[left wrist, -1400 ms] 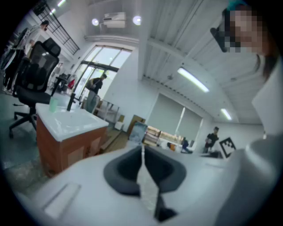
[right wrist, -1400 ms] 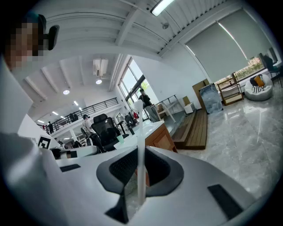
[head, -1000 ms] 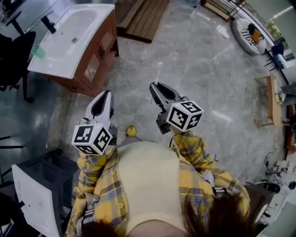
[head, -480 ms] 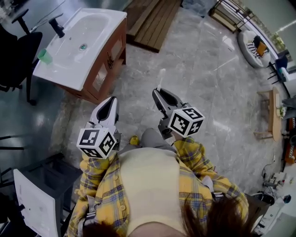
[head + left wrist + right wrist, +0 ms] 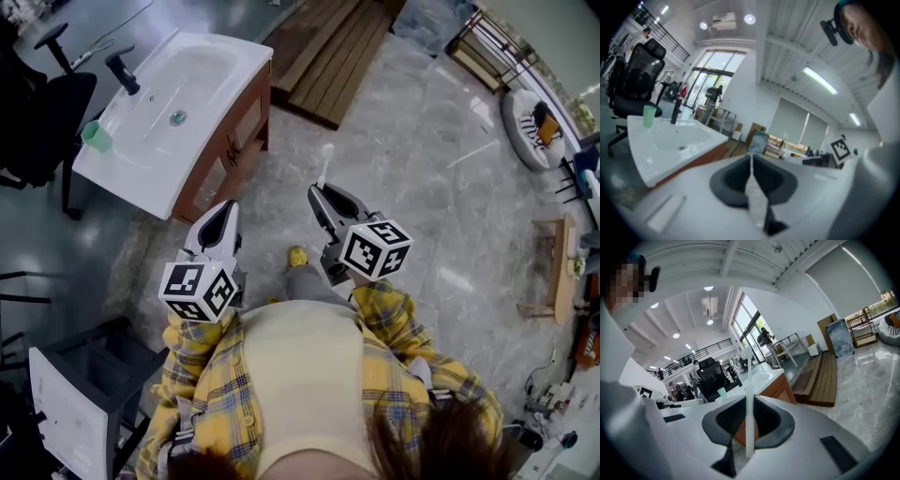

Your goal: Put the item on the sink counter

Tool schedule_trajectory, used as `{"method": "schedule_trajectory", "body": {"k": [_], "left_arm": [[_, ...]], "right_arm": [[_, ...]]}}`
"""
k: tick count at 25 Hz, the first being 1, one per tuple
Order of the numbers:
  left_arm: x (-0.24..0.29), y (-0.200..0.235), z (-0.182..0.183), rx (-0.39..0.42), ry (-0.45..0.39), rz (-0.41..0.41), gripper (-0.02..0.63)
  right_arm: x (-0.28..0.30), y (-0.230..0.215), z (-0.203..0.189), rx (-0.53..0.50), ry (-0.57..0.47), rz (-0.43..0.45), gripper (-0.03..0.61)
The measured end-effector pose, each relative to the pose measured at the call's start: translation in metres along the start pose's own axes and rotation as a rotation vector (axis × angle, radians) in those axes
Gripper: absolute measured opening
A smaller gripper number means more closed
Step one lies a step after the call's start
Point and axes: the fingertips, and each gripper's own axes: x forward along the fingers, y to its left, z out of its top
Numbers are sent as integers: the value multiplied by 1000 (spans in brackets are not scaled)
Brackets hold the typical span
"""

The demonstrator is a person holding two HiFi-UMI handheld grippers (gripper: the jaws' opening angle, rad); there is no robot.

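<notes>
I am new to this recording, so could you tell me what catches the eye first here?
The right claw, mid-frame, is shut on a thin white stick. At upper left stands a white sink counter bearing a green cup. The left claw is shut and empty.

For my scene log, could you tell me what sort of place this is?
Likely a large open workspace, not a bathroom: a freestanding sink cabinet on marble floor, with an office chair beside it.
</notes>
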Motion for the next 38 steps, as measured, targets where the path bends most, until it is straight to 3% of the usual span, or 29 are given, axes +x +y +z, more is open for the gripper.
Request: {"method": "schedule_trajectory", "body": {"k": [8,21,31,38], "left_arm": [[57,7,25,-7,-24,63,21],[117,16,34,-27,-54,163,21],[119,37,37,-34,-47,267,20],[125,76,47,-53,-73,309,21]], "right_arm": [[43,-39,37,-4,40,64,52],[91,-78,71,-49,99,172,52],[127,-85,77,-56,143,231,52],[167,-79,79,-72,164,249,52]]}}
